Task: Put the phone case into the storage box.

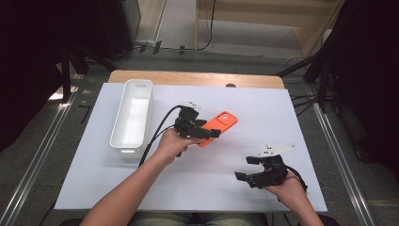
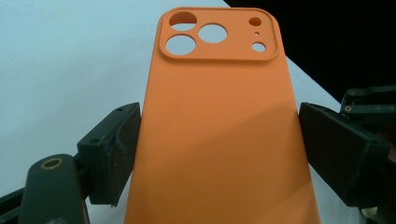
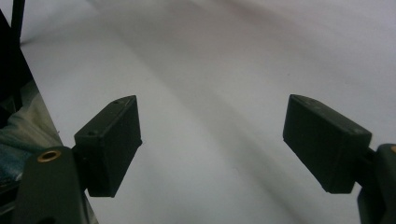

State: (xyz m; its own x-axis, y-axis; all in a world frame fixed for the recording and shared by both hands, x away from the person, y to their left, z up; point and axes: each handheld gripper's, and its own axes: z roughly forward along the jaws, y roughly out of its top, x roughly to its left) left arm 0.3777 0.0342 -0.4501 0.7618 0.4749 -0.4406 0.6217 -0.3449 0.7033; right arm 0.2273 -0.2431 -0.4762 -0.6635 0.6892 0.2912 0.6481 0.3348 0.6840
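An orange phone case (image 1: 222, 121) with camera cut-outs is near the middle of the white table cover, its back face up. My left gripper (image 1: 208, 133) is shut on its near end. In the left gripper view the two black jaws press on the long edges of the phone case (image 2: 219, 93), and my left gripper (image 2: 219, 121) holds it with the cut-outs at the far end. My right gripper (image 1: 245, 168) rests low at the front right, open, with nothing between its jaws. In the right gripper view, my right gripper (image 3: 210, 135) has bare white cover in front of it.
A long white bin (image 1: 133, 115) stands at the left of the table cover (image 1: 263, 108), with nothing visible inside. A wooden table edge (image 1: 197, 77) runs along the back. Black cables trail from the left gripper toward the front.
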